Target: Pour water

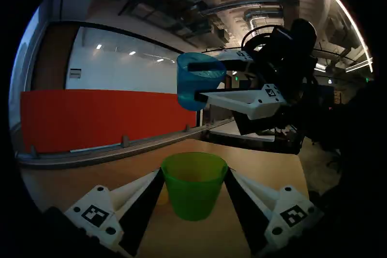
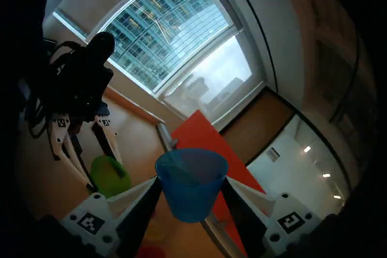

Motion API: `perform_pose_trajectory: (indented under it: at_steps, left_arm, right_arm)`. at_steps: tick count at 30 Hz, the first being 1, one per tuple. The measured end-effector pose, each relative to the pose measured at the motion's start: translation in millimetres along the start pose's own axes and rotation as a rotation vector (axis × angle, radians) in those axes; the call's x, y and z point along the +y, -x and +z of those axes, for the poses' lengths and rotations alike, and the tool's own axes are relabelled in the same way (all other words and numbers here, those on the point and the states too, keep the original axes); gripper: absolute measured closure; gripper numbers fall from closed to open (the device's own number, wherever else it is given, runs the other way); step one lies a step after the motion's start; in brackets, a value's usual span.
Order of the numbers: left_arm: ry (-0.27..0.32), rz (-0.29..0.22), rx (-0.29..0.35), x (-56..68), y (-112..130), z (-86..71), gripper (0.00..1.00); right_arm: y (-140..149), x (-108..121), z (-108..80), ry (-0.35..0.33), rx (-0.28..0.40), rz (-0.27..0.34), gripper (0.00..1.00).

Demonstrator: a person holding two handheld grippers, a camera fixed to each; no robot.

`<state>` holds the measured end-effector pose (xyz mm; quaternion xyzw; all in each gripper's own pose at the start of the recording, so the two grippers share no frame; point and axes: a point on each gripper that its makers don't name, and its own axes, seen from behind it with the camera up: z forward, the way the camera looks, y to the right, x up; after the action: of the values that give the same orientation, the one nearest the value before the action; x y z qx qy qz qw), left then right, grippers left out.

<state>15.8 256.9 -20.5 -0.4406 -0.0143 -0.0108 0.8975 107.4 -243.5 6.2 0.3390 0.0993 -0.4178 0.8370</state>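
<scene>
In the left gripper view my left gripper (image 1: 194,188) is shut on a green cup (image 1: 194,185), held upright just above the wooden table (image 1: 271,166). Above it, my right gripper (image 1: 197,83) holds a blue cup (image 1: 196,86) tipped on its side, mouth turned toward the left. The right gripper view has that blue cup (image 2: 191,183) squeezed between the right gripper's (image 2: 191,188) two fingers. Farther off to the left in that view sits the green cup (image 2: 109,175) in the left gripper (image 2: 101,173). No water stream can be made out.
An orange wall panel (image 1: 96,117) and a low rail (image 1: 111,149) run behind the table's far edge. A big window (image 2: 184,50) and the ceiling take up much of the right gripper view. The floor (image 1: 324,166) drops away past the table's right edge.
</scene>
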Motion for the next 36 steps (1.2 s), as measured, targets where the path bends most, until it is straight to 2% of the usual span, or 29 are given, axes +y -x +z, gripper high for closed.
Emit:
perform_pose_trajectory:
  at_steps: [13,36]
  left_arm:
    - [0.007,0.004,-0.004,1.3,-0.1,1.1,0.13]
    - [0.019,0.008,-0.004,6.1,-2.9,1.5,0.13]
  right_arm:
    - [-4.9,6.1,8.4,0.024,-0.007,-0.107,0.13]
    - [-9.8,17.6,15.4,0.058,-0.007,-0.24,0.13]
